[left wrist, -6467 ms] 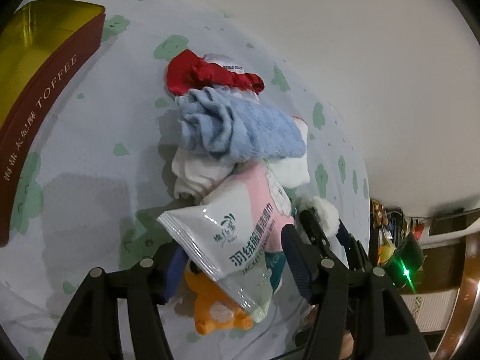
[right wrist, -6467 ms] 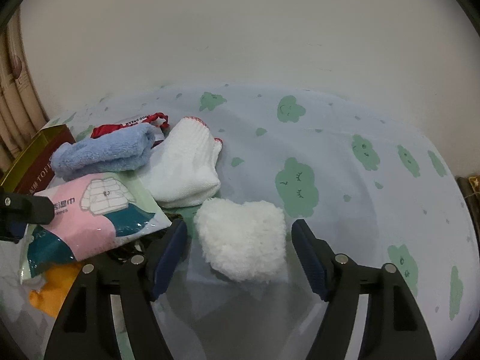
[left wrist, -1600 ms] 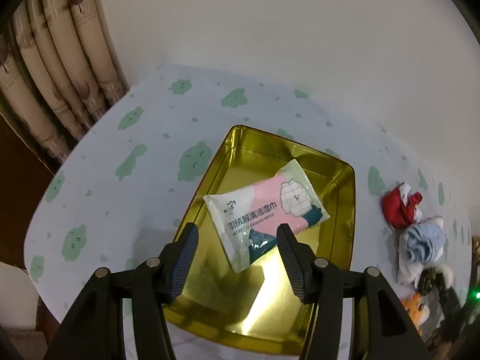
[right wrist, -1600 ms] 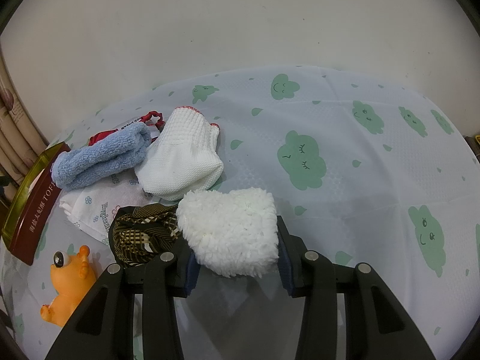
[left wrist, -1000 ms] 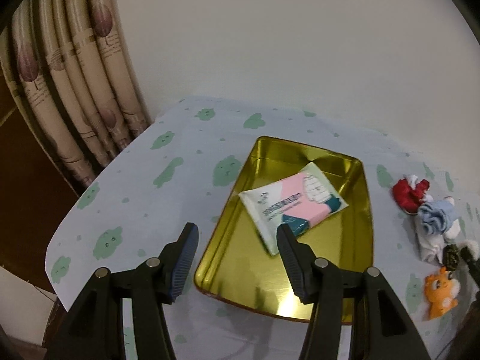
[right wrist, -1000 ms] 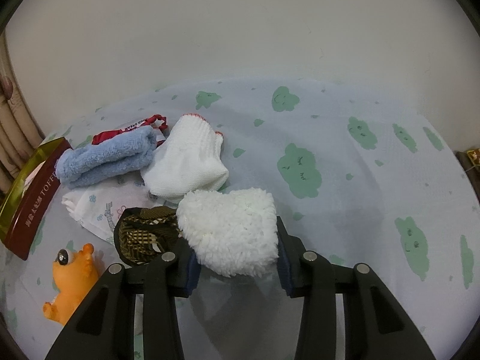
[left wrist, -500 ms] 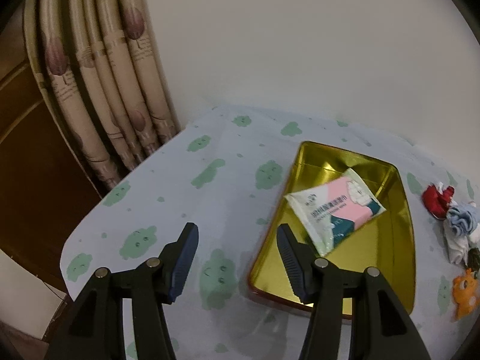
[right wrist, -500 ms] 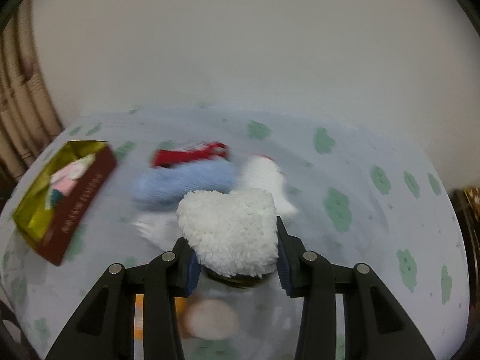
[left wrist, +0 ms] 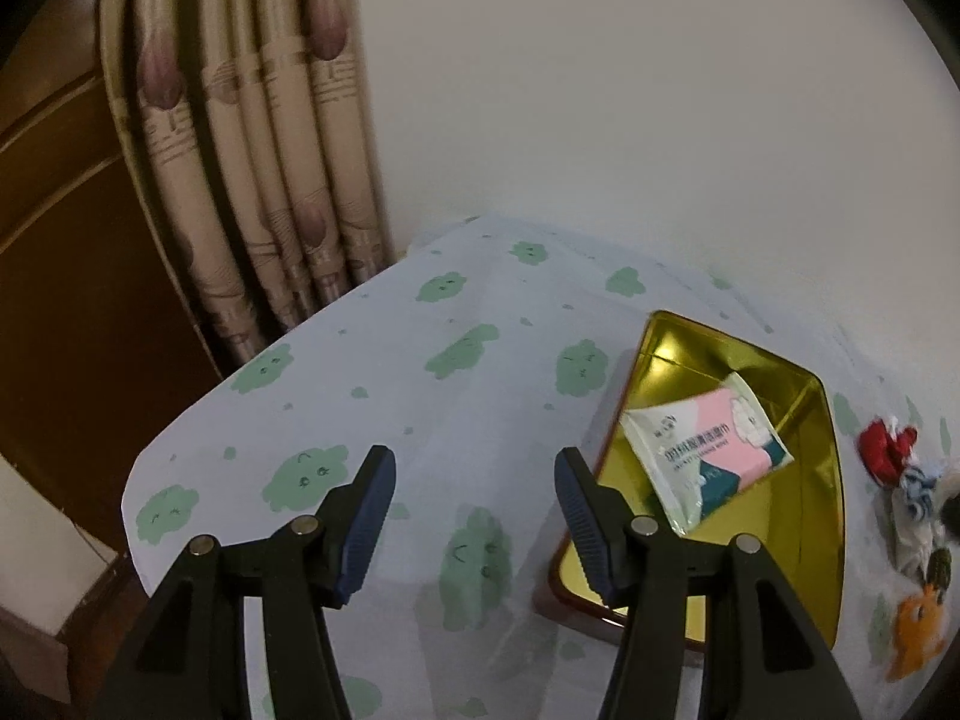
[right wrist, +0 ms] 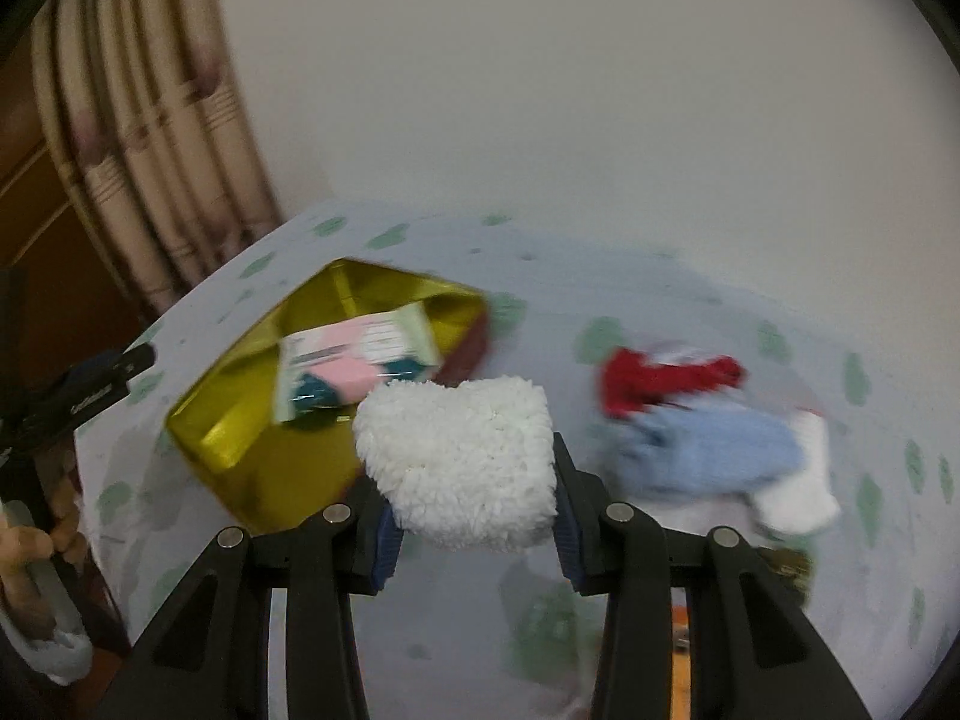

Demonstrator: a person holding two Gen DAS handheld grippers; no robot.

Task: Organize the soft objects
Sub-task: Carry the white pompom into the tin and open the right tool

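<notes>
My right gripper is shut on a fluffy white heart-shaped pad, held above the table beside the gold tin. A pink and white wipes packet lies inside that tin. In the left wrist view the gold tin with the wipes packet sits to the right of my left gripper, which is open and empty over bare tablecloth. A red cloth, a blue towel and a white sock lie right of the tin.
The round table wears a white cloth with green clouds. Curtains hang at its far left edge. An orange toy lies near the pile of cloths. A person's hand with the other gripper shows at the left of the right wrist view.
My right gripper has lifted the white fluffy pad and swung left, bringing the gold tin into view. My left gripper has drifted left, away from the tin.
</notes>
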